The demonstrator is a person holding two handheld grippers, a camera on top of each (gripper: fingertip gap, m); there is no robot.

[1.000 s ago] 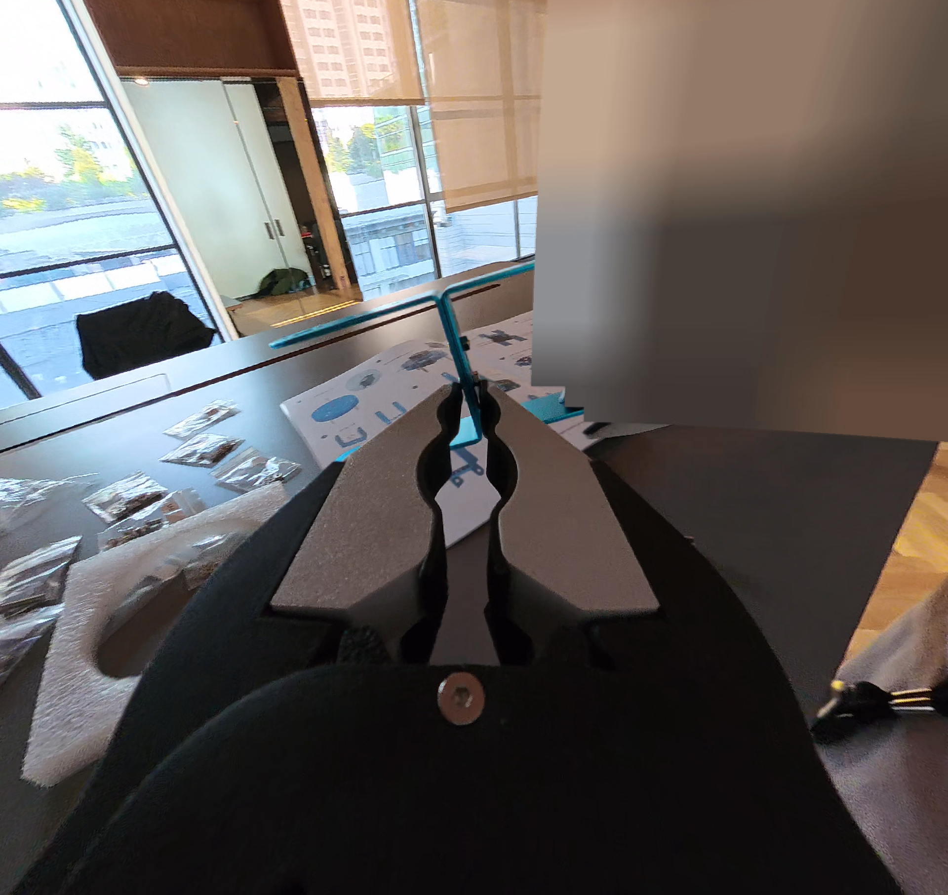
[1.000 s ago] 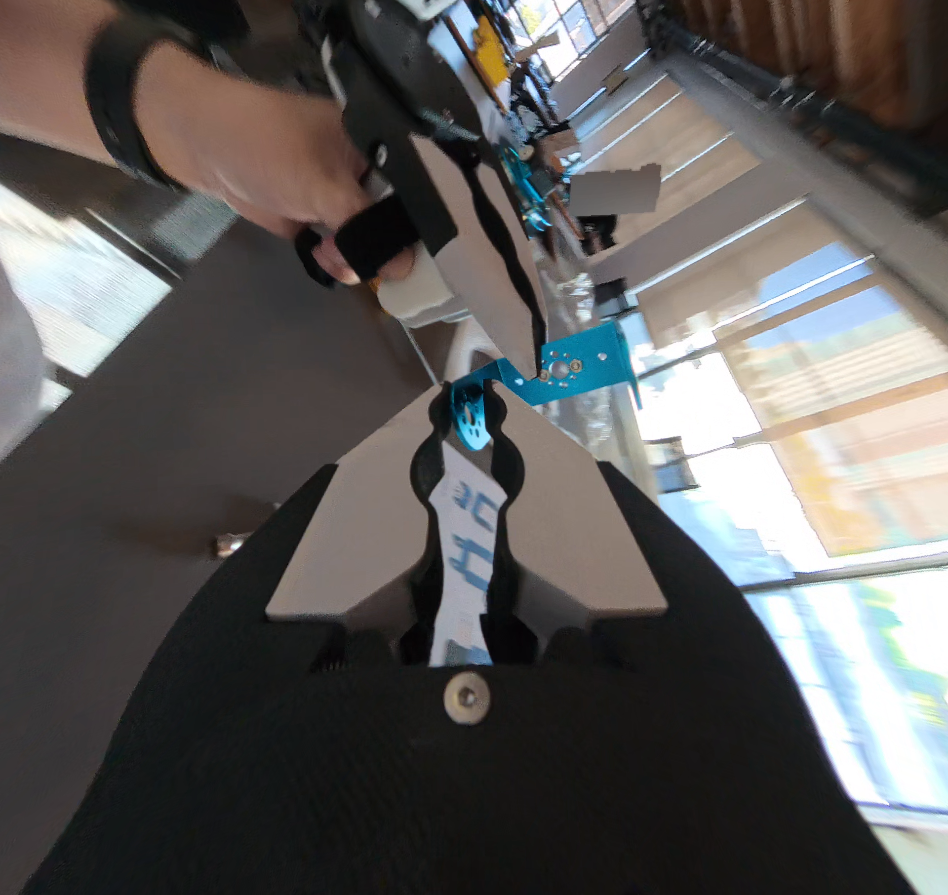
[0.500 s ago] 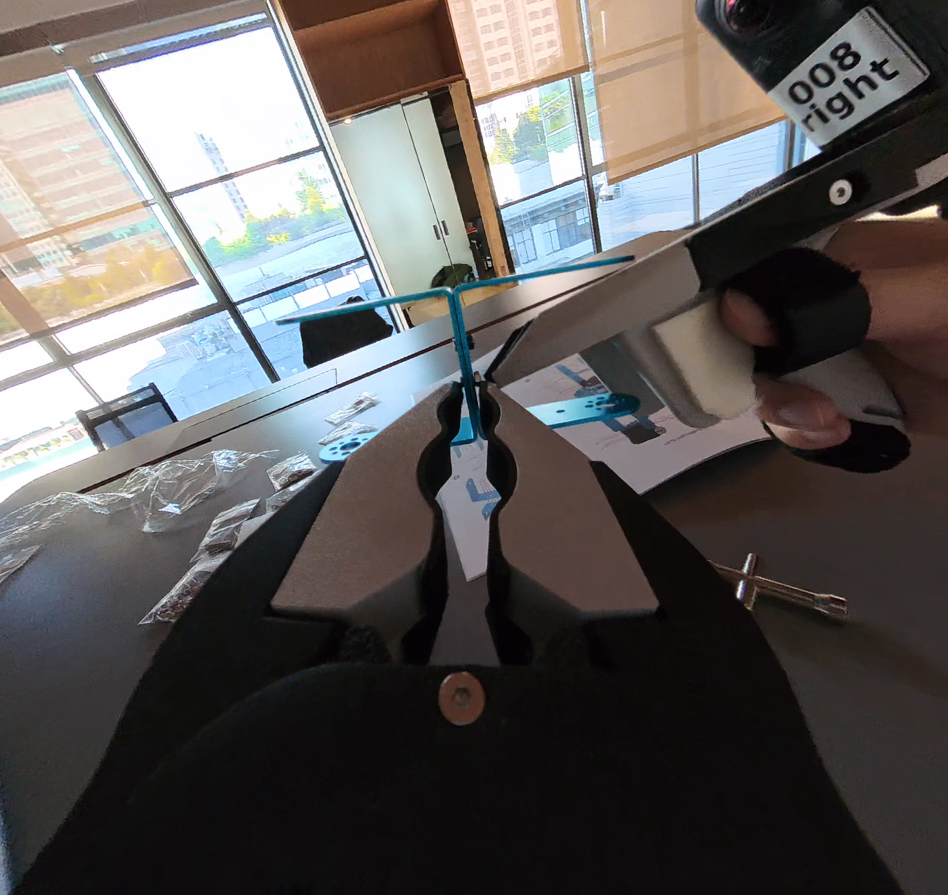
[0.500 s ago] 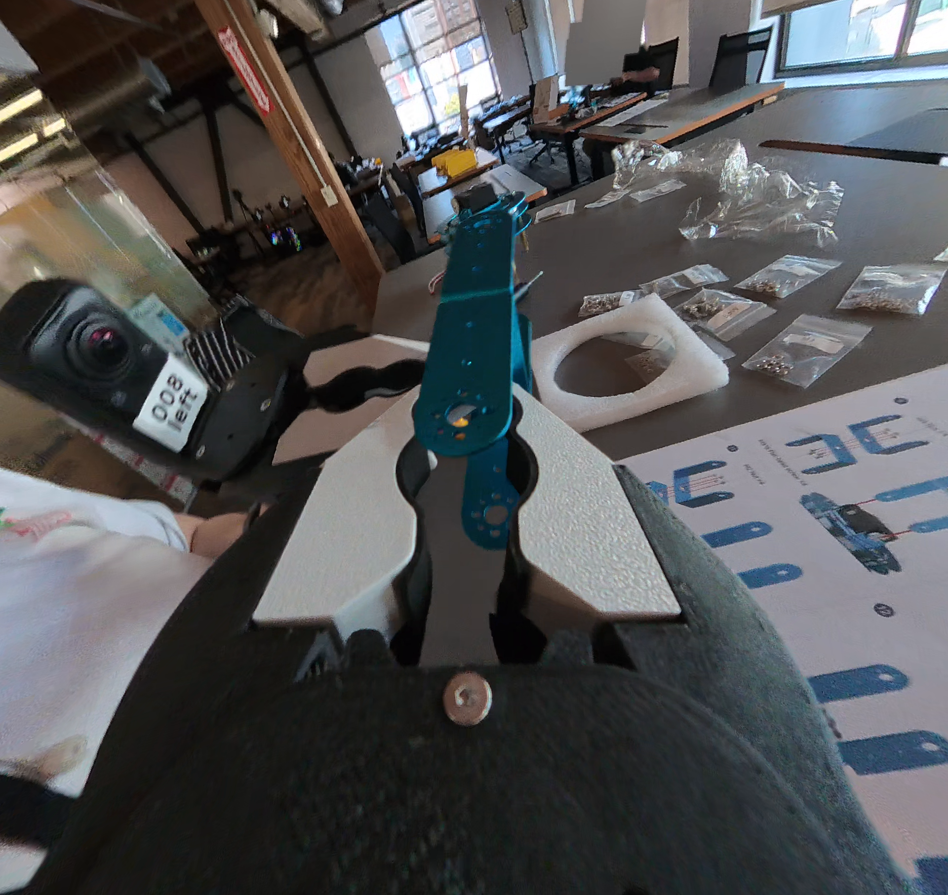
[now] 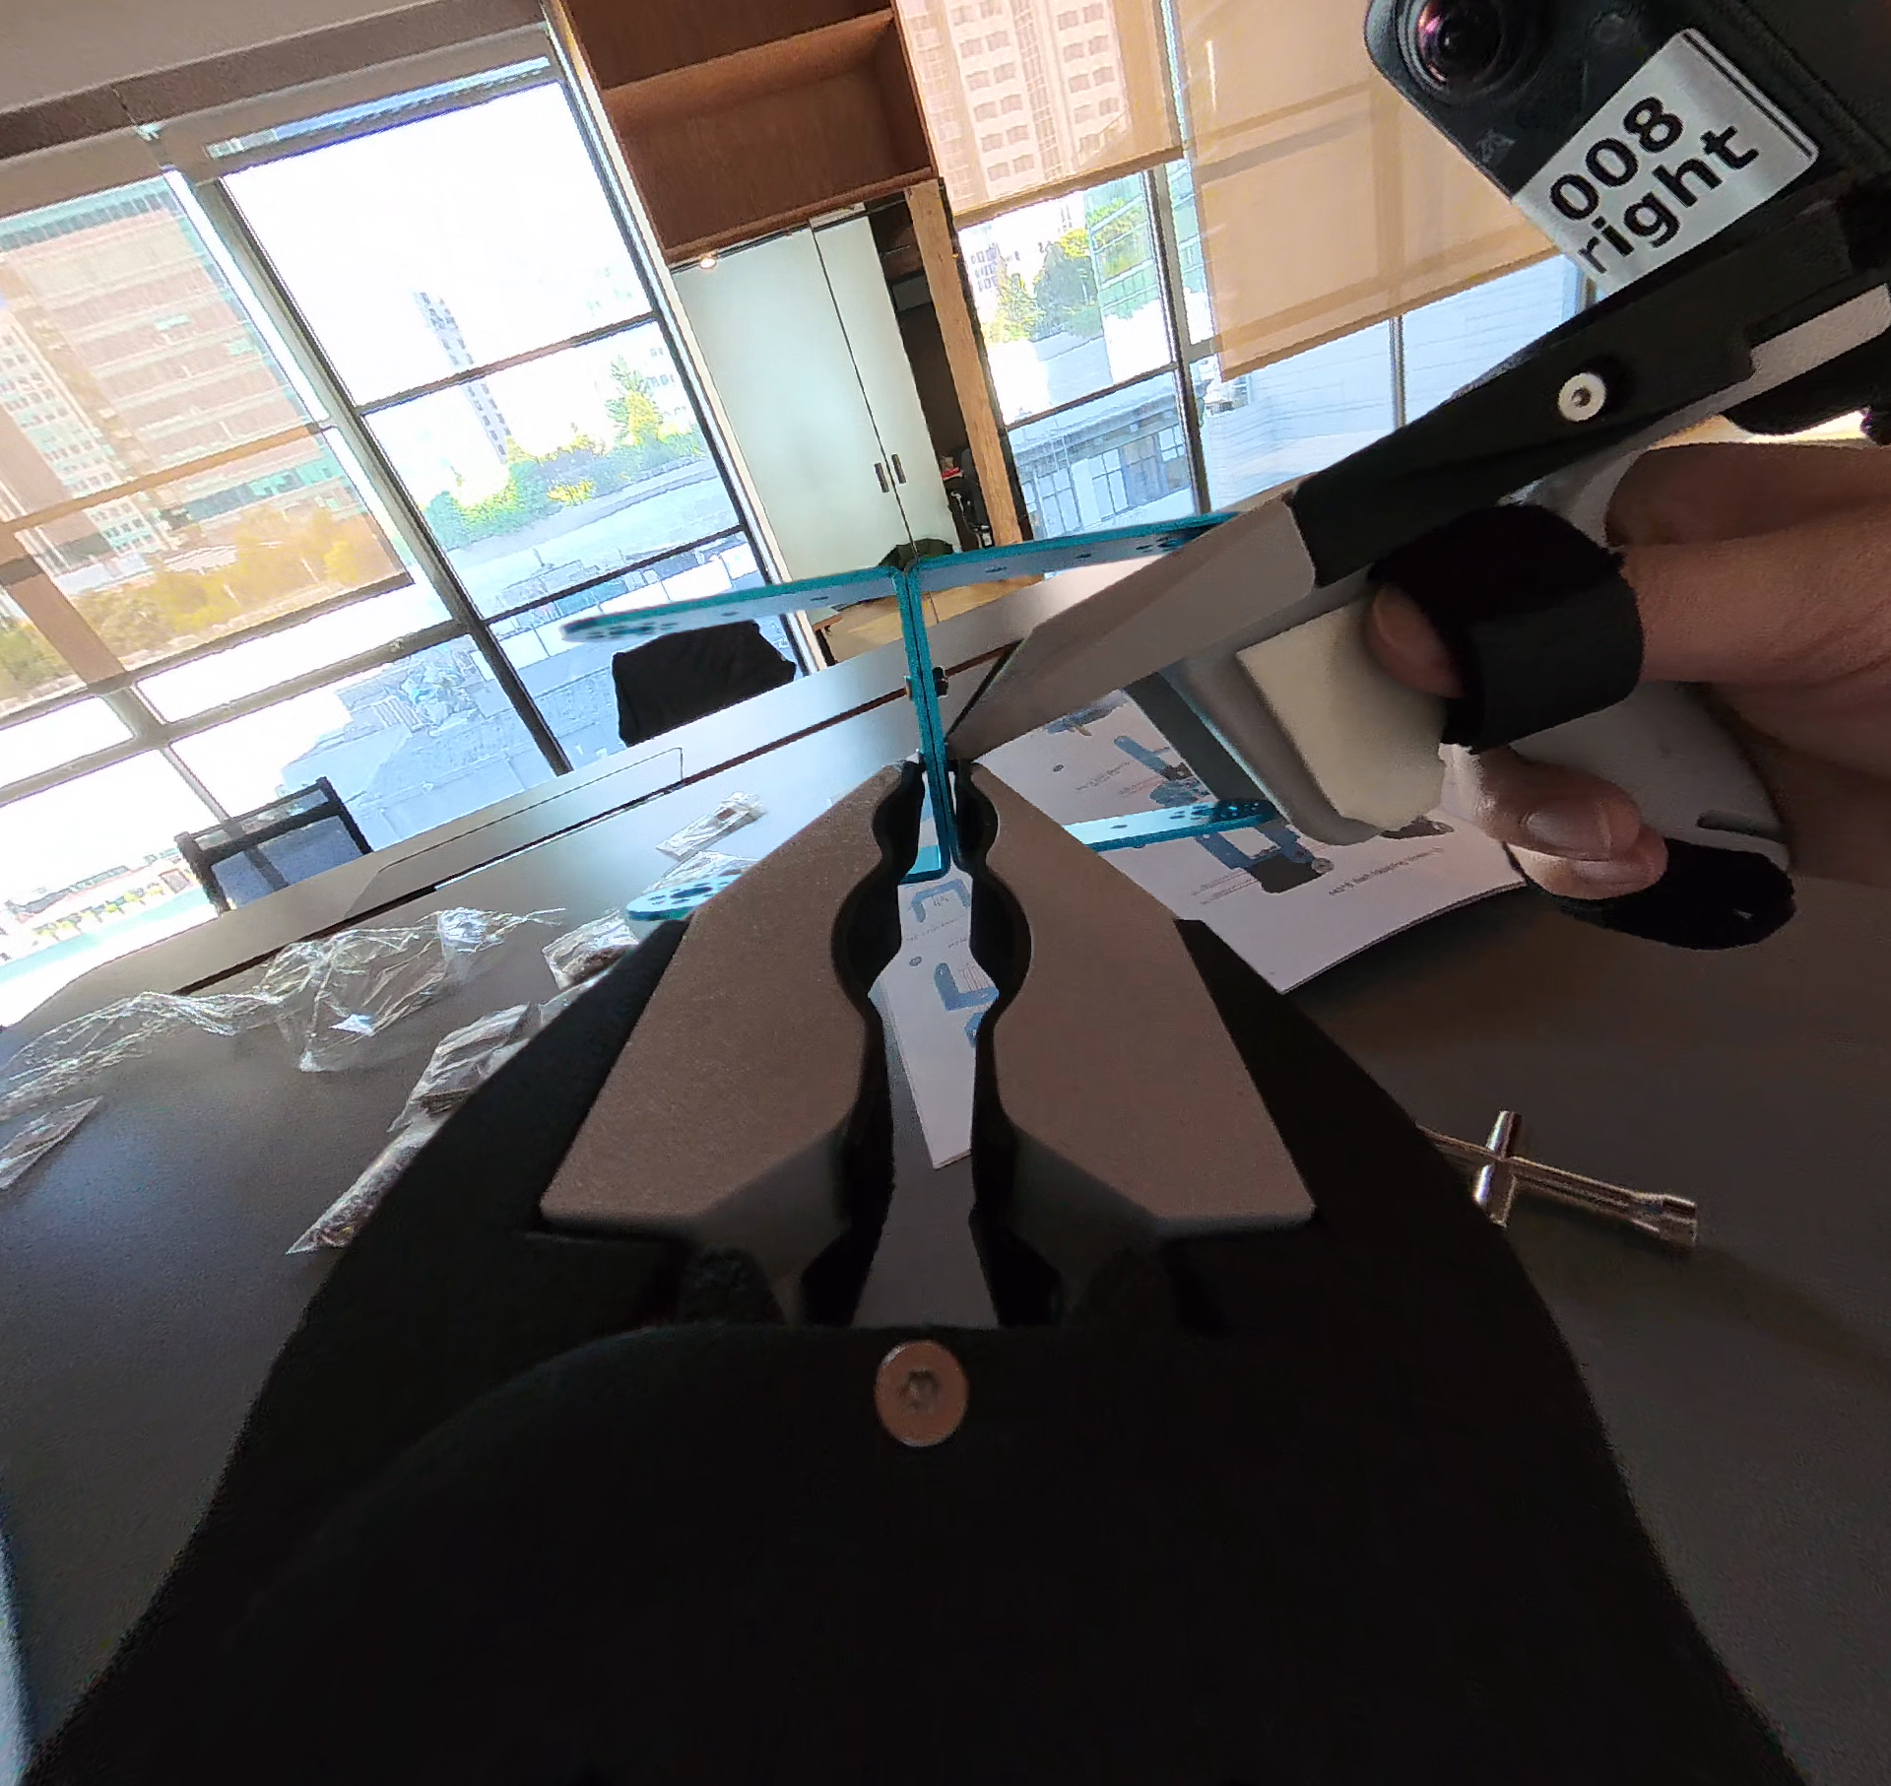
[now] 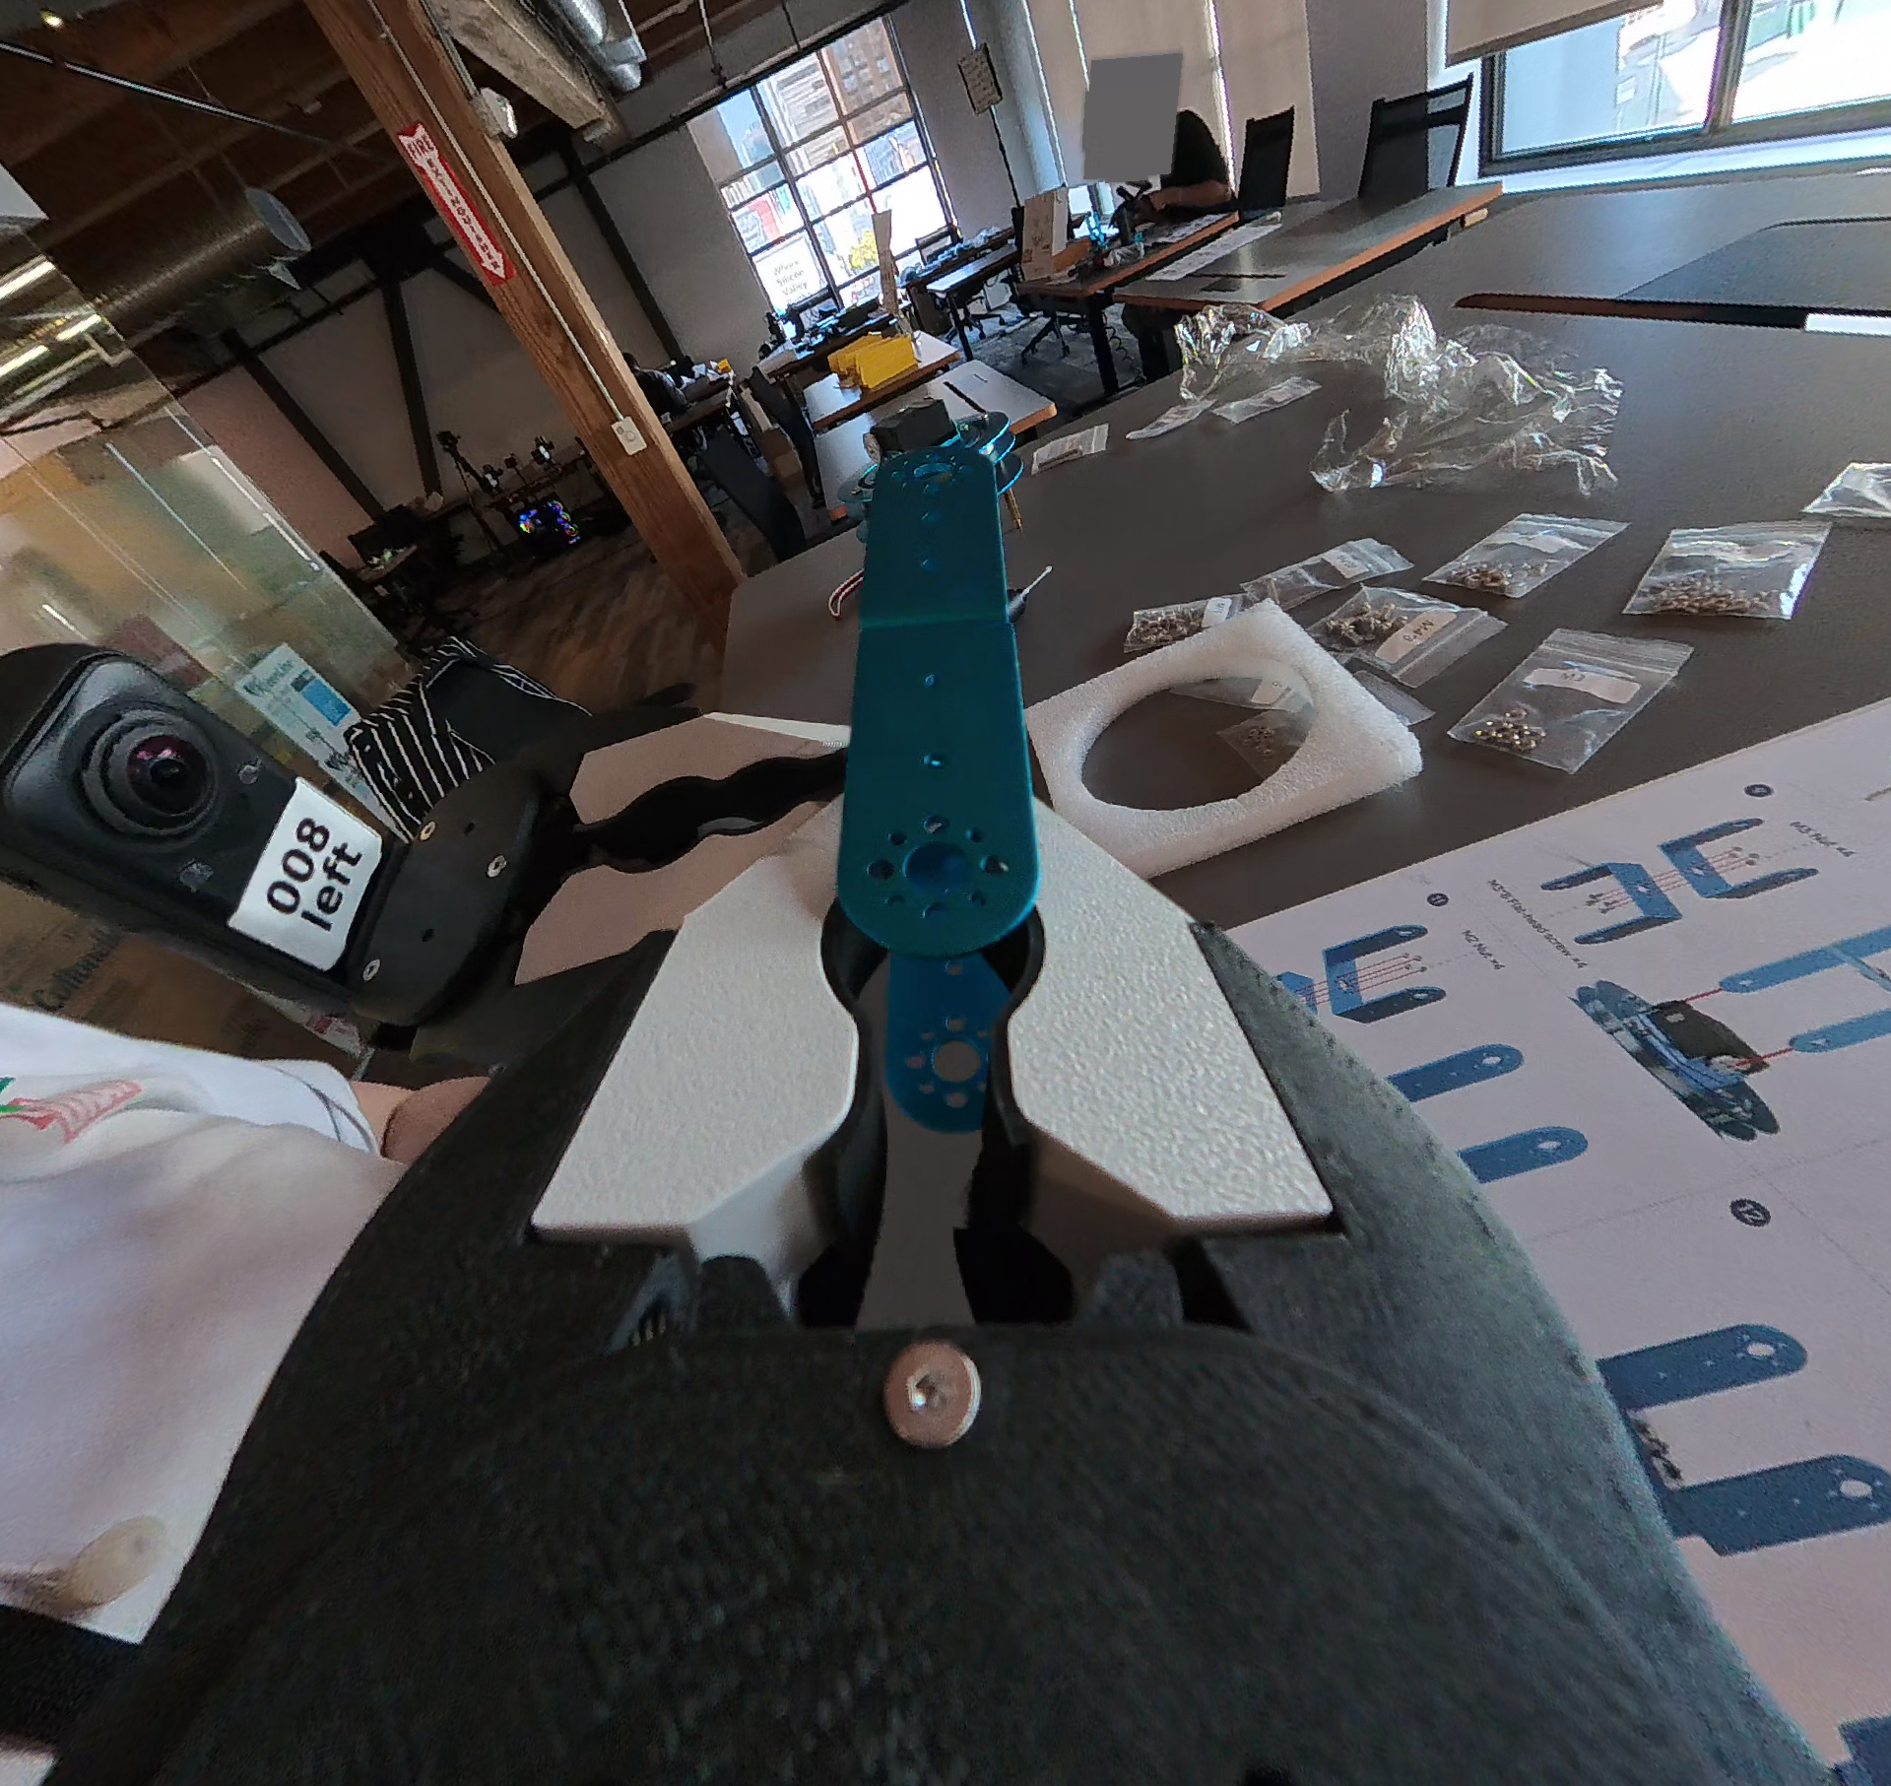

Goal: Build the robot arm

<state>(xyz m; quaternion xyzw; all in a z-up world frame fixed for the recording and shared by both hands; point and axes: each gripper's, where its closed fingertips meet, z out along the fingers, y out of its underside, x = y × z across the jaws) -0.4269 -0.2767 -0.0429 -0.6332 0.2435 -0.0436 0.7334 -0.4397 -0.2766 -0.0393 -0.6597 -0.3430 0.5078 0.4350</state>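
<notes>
A blue metal bracket [image 5: 926,713] is made of two perforated U-pieces joined back to back, with arms spreading left and right. My left gripper [image 5: 938,795] is shut on its upright middle plate and holds it above the dark table [image 5: 1688,1072]. My right gripper [image 6: 936,908] reaches in from the right; its fingers [image 5: 1126,642] lie between the upper and lower right arms, tips at the middle plate. In the right wrist view the upper arm [image 6: 936,713] covers those tips and the lower arm [image 6: 947,1041] shows below. The jaws stand close together. The left gripper's fingers [image 6: 655,765] come in from the left.
A cross-shaped socket wrench [image 5: 1535,1184] lies at the right. A printed instruction sheet [image 6: 1637,1020] lies under the grippers. A white foam frame [image 6: 1228,713], several small bags of screws [image 6: 1576,703] and crumpled plastic [image 6: 1433,386] lie beyond. Another blue assembly [image 6: 931,447] stands at the far edge. Only a small space, under 4 cm, lies between the two pairs of fingers. Both grippers' tips are roughly 15 cm from the cross-shaped socket wrench [image 5: 1535,1184].
A second ago both views were tilted and pointed elsewhere; both grippers have swung round with the bracket to a level pose. In the last half second they barely moved. The left grip is unchanged.
</notes>
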